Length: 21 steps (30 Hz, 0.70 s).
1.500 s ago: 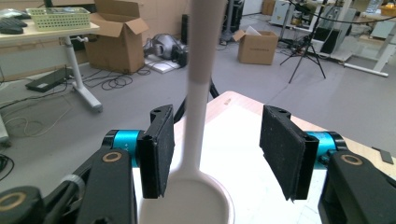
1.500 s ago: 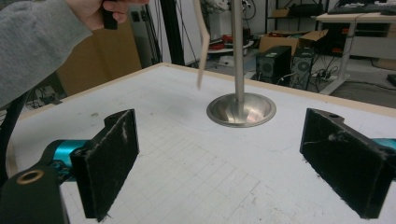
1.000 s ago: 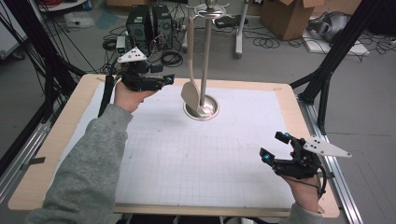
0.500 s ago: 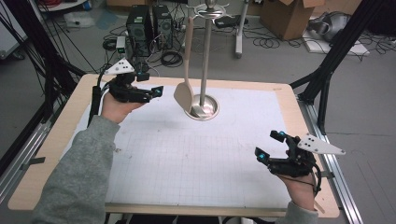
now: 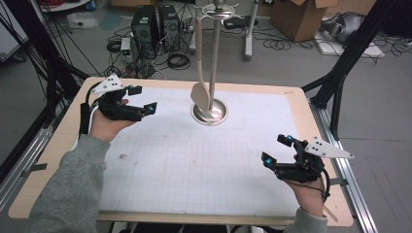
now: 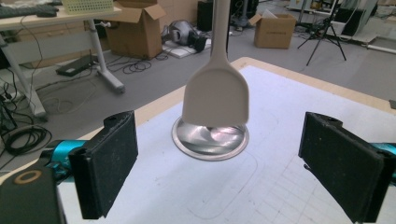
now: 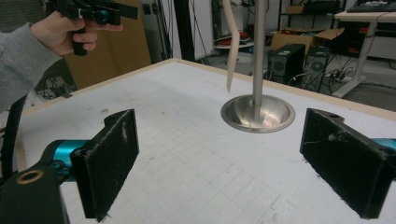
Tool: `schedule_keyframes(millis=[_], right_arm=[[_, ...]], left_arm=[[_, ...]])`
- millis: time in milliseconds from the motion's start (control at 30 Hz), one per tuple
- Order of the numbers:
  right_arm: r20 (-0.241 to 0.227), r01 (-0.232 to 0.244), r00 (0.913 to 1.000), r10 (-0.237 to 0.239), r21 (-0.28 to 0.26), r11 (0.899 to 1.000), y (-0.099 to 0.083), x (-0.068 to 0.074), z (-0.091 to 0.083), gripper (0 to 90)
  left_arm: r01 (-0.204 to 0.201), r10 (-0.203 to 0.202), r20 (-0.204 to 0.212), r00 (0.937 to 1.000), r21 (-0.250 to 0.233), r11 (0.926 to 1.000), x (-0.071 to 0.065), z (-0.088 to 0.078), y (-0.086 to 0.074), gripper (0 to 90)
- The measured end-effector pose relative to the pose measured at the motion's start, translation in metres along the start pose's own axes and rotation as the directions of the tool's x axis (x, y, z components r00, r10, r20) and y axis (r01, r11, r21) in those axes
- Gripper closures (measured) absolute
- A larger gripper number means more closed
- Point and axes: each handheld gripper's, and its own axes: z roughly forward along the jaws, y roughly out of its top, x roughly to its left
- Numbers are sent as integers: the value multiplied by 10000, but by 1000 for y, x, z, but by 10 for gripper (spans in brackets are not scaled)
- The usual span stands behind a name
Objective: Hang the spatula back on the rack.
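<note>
At the far middle of the white gridded mat (image 5: 204,165), a smooth beige spatula (image 5: 200,92) is hanging beside a metal stand (image 5: 210,109). You are holding the left gripper (image 5: 143,99) and right gripper (image 5: 276,149) spread wide, both empty.

A lab or workshop: computer towers (image 5: 156,26) and tangled cables (image 5: 177,60) sit on a grey floor, cardboard boxes (image 5: 293,17) stand about, and black frame struts (image 5: 347,58) flank the gridded tabletop (image 5: 194,170).
</note>
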Motion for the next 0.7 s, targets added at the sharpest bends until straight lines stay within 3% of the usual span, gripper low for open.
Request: schedule_keyframes(millis=[400, 700], right_arm=[[-111, 111, 9999, -109, 162, 9998, 1, 4, 9, 106], [-7, 185, 9998, -185, 138, 9997, 2, 5, 11, 106]], left_arm=[[-64, 50, -282, 9996, -501, 9987, -2, -39, -23, 123], [-50, 26, -536, 9986, -432, 9991, -3, -65, -46, 122]])
